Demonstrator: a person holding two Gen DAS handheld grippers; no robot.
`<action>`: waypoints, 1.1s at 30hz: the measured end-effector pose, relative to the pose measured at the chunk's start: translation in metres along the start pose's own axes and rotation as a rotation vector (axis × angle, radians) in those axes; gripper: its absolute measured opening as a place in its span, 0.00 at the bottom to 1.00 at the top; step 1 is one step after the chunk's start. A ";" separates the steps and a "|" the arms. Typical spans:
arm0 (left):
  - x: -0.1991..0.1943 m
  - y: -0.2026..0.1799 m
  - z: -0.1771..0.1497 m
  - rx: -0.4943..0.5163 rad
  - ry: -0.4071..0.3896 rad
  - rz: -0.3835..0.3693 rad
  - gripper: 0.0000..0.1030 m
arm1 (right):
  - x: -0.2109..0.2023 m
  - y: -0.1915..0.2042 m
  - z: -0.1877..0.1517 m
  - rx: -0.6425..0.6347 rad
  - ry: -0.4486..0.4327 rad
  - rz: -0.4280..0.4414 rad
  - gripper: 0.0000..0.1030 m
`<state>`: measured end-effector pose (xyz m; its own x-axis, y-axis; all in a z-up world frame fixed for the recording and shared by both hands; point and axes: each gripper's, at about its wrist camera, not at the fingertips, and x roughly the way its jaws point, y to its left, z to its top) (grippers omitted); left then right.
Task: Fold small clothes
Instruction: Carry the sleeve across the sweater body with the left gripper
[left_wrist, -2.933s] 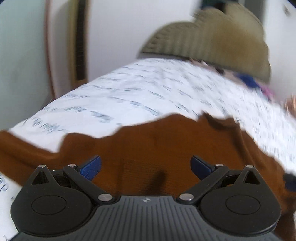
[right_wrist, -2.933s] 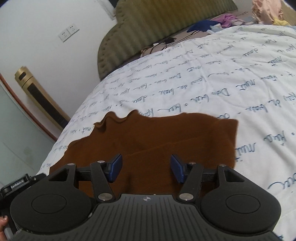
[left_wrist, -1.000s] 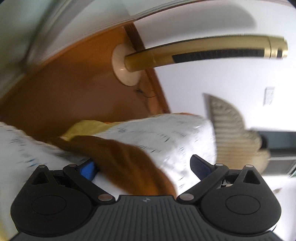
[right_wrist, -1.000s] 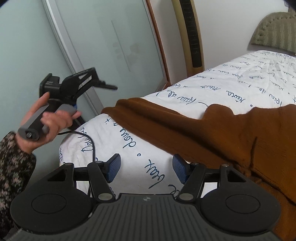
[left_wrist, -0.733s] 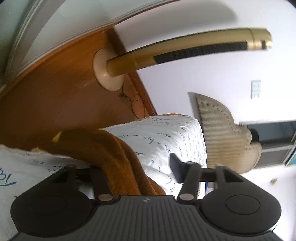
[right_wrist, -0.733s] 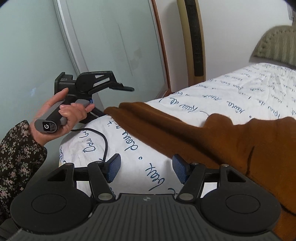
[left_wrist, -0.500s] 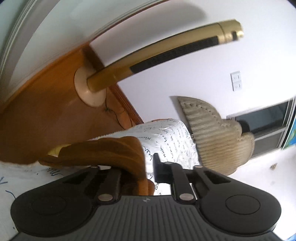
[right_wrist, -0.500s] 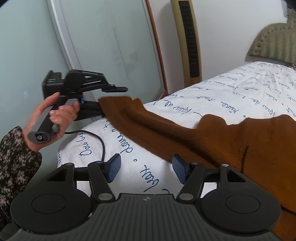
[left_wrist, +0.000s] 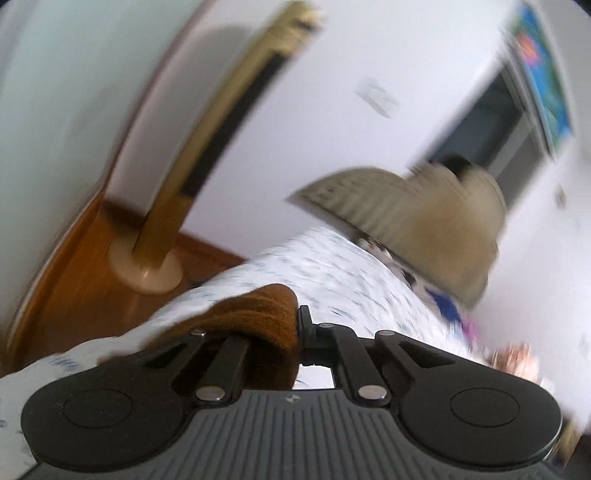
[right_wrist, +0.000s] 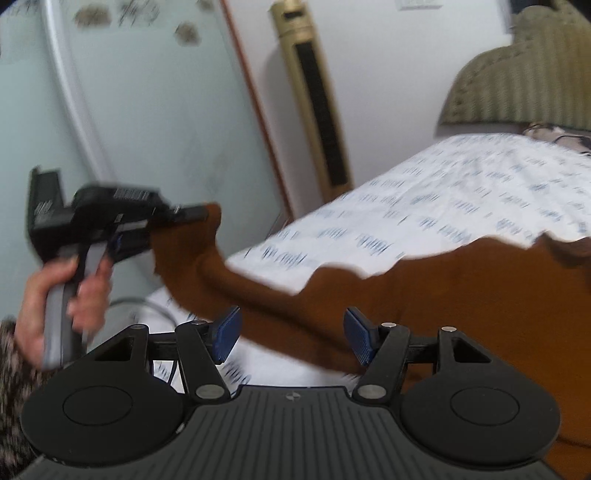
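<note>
Left wrist: left tongs (left_wrist: 297, 328) clenched on brown garment (left_wrist: 255, 314) edge, lifted off the bed (left_wrist: 332, 273). Carry the sleeve across flat, keep tension. Heavy blur; pads hidden by cloth.
Right wrist: right tongs (right_wrist: 291, 334) released, hovering over garment body on bed. Garment's right end cut off.

Rust-brown knit garment (right_wrist: 424, 295), spread on white printed bedding, one corner lifted off the edge

bare bedspread (right_wrist: 461, 192) beyond, headboard (right_wrist: 517, 88) behind
</note>
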<state>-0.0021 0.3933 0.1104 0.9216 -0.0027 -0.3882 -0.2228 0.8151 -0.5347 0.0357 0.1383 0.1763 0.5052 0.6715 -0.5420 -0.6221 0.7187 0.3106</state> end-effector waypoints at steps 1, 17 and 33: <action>-0.001 -0.017 -0.005 0.056 -0.006 -0.002 0.05 | -0.007 -0.007 0.005 0.013 -0.018 -0.011 0.61; 0.042 -0.189 -0.185 0.633 0.081 0.043 0.05 | -0.066 -0.110 0.043 0.138 0.074 -0.002 0.60; 0.042 -0.214 -0.248 0.905 0.103 0.195 0.06 | 0.037 0.001 0.023 -0.502 0.592 0.055 0.54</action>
<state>0.0057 0.0751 0.0221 0.8515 0.1656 -0.4976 0.0022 0.9477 0.3191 0.0671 0.1683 0.1744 0.1500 0.3945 -0.9065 -0.9050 0.4241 0.0348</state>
